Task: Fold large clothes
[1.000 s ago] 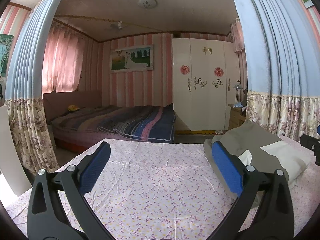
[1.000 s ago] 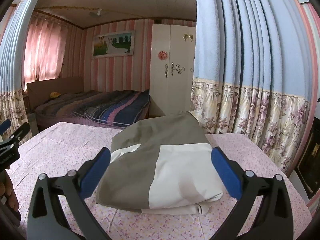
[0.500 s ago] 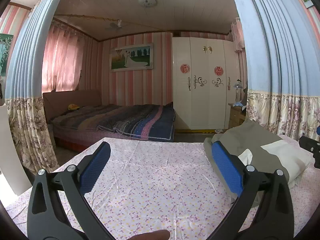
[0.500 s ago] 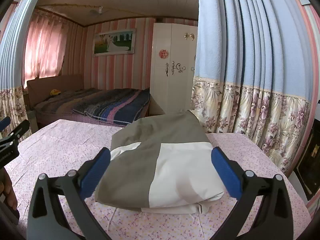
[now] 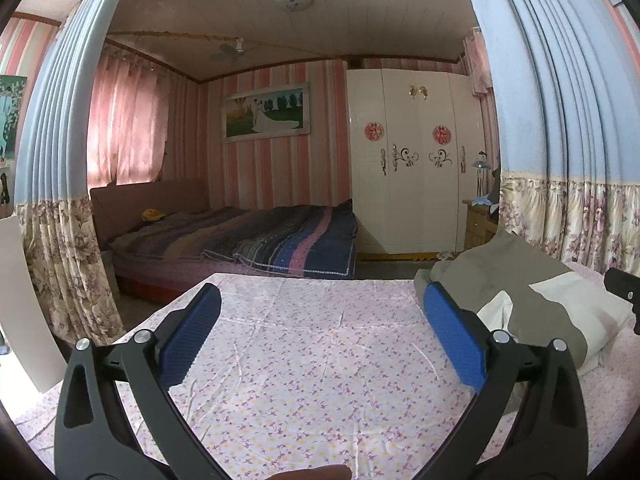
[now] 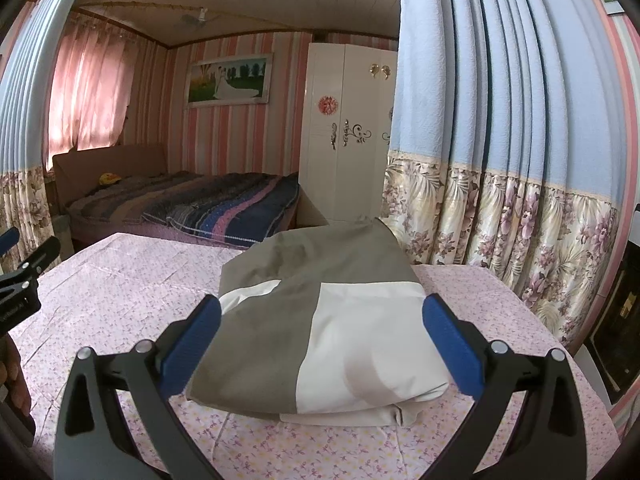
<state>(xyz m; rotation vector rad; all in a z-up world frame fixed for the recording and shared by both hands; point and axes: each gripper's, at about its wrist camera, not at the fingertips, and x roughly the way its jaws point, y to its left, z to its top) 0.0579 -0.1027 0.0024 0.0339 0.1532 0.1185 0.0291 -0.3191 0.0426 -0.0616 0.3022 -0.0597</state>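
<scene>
Still wide, empty: left gripper [image 5: 320, 340], right gripper [image 6: 320, 340]; folded garment [image 6: 316, 320] unmoved on table [image 6: 120, 272].

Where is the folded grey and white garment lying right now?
The folded garment lies on the floral tablecloth, directly ahead of the open right tool, near the flowered curtain.

The folded cloth bundle [image 6: 320, 320] is olive-grey with cream-white panels. It lies on a pale pink table cover [image 5: 320, 360] scattered with small purple and yellow flowers. Both grippers are black with blue pads [image 5: 454, 336]. The near curtains [image 6: 500, 100] are light blue above a beige band of mauve blossoms. Far off, pink-and-cream striped walls [image 5: 272, 168], a white wardrobe [image 5: 412, 168] with red medallions, and a navy striped bedspread [image 5: 280, 236].
</scene>
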